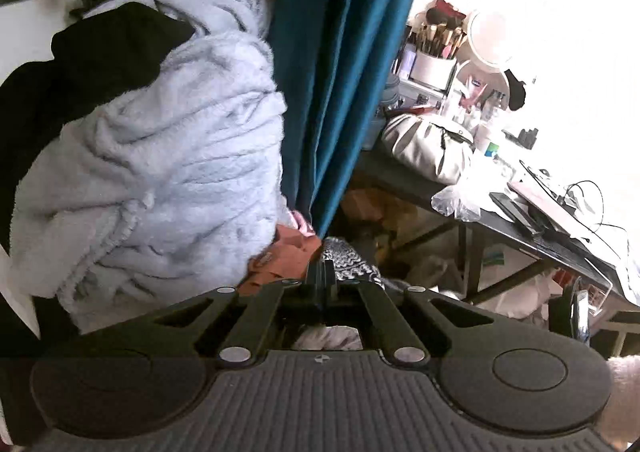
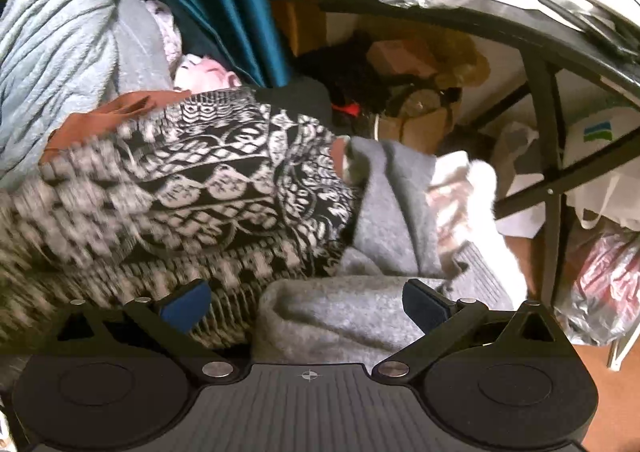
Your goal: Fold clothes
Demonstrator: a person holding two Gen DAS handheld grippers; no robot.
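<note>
My left gripper (image 1: 320, 268) is shut, and an edge of the black-and-white patterned garment (image 1: 352, 264) sits pinched at its fingertips. In the right wrist view that patterned garment (image 2: 192, 171) drapes over the pile, blurred at its left side. A grey knit garment (image 2: 340, 316) lies beneath it on the right. My right gripper (image 2: 306, 306) hangs open just over the grey knit, blue pads (image 2: 188, 308) wide apart and touching nothing. A rust-orange piece (image 1: 288, 256) peeks out beside the left fingers.
A fluffy pale-blue robe (image 1: 168, 155) with a black garment (image 1: 92, 63) on it fills the left. A teal curtain (image 1: 340, 71) hangs behind. A black desk (image 1: 520, 228) with a bag, brushes and a mirror stands right; boxes and plastic bags (image 2: 600, 284) crowd the floor.
</note>
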